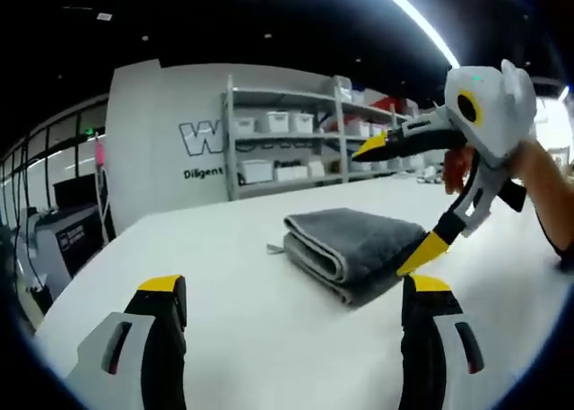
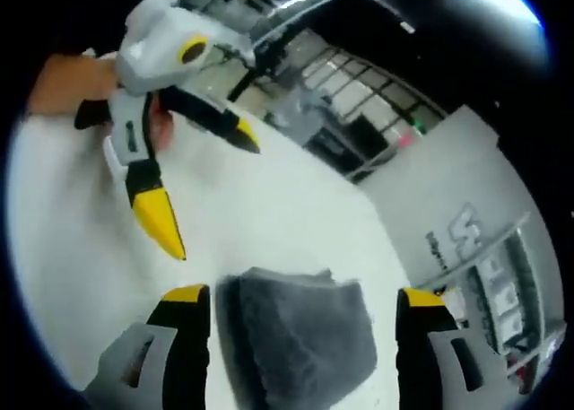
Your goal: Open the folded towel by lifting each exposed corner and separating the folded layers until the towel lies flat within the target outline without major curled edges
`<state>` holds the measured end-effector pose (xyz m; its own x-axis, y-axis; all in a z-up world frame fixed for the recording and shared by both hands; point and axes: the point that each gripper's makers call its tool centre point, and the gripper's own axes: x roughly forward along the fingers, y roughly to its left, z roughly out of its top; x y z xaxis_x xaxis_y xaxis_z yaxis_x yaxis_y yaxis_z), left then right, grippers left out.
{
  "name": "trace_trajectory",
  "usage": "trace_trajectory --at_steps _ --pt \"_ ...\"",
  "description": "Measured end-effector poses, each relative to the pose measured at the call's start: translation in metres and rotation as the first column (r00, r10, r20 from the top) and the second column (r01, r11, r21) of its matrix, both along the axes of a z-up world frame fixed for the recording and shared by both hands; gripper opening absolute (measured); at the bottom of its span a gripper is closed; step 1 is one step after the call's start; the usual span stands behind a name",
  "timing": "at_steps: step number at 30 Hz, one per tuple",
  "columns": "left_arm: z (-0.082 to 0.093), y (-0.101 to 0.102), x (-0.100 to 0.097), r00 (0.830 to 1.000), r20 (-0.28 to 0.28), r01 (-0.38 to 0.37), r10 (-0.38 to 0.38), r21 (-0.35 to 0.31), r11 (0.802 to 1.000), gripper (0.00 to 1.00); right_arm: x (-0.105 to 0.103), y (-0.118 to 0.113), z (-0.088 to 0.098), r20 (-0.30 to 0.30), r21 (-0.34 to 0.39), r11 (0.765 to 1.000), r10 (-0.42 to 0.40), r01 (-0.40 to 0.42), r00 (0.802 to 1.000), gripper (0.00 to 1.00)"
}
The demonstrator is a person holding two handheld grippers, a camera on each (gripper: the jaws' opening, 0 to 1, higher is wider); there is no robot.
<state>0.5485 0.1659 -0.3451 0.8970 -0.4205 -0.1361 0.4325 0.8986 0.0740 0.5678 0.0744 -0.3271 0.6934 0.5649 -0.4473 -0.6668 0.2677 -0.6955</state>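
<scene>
Towel [image 1: 354,248] sits fully folded on the table [image 1: 224,275], nothing unfolded yet; your left gripper [image 1: 291,298] and right gripper [image 2: 291,307] both gape, holding nothing

Folded grey towel lying on a white table, with both grippers around it.

The left gripper [image 1: 291,293] is standing with its jaws wide apart, holding nothing, near the towel [image 1: 354,248] on the table [image 1: 224,275]. The right gripper [image 1: 395,204] is coming in from the right, held in a hand [image 1: 462,168], its jaws spread, the lower yellow tip touching the towel's right edge. Shelving [image 1: 296,136] holding white bins is standing beyond the table, against a wall bearing lettering.
</scene>
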Motion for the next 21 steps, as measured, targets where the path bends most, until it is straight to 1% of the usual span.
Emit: trace_trajectory --at_steps 2,4,5,9,11,14,16,18,21 --pt "0.001 0.000 0.000 1.000 0.005 -0.002 0.002 0.001 1.000 1.00 0.003 0.002 -0.005 0.001 0.009 1.000 -0.013 0.013 1.000 0.83" --pt "0.003 0.001 0.001 1.000 0.010 -0.003 0.003 0.000 1.000 1.00 0.009 0.011 -0.007 0.005 0.007 1.000 -0.001 0.001 1.000 0.85" --pt "0.004 0.002 0.001 1.000 0.012 -0.004 0.004 0.000 1.000 1.00 0.013 0.012 -0.012 0.005 0.006 1.000 0.006 -0.006 1.000 0.86" --pt "-0.001 0.004 0.004 1.000 0.003 -0.010 0.010 0.001 1.000 0.99 0.020 0.015 -0.021 0.004 0.011 1.000 -0.006 0.006 1.000 0.86" --pt "-0.004 0.003 0.000 1.000 -0.003 -0.015 0.015 0.002 1.000 0.99 0.022 0.016 -0.023 0.011 0.017 1.000 -0.015 0.014 1.000 0.86" --pt "-0.004 0.000 -0.001 1.000 -0.003 -0.013 0.013 0.004 1.000 0.99 0.025 0.013 -0.024 0.025 0.041 0.998 -0.040 0.039 0.999 0.86" --pt "-0.004 -0.001 -0.002 1.000 -0.002 -0.010 0.010 0.004 1.000 0.99 0.028 0.014 -0.024 0.027 0.060 0.997 -0.055 0.053 0.998 0.84" --pt "-0.004 -0.003 -0.004 1.000 0.000 -0.008 0.008 0.004 1.000 0.99 0.030 0.014 -0.027 0.029 0.061 0.996 -0.062 0.060 0.998 0.84" --pt "-0.005 -0.004 -0.005 1.000 -0.004 -0.008 0.008 0.005 1.000 0.99 0.022 0.011 -0.035 0.019 0.043 0.997 -0.065 0.064 0.998 0.83"
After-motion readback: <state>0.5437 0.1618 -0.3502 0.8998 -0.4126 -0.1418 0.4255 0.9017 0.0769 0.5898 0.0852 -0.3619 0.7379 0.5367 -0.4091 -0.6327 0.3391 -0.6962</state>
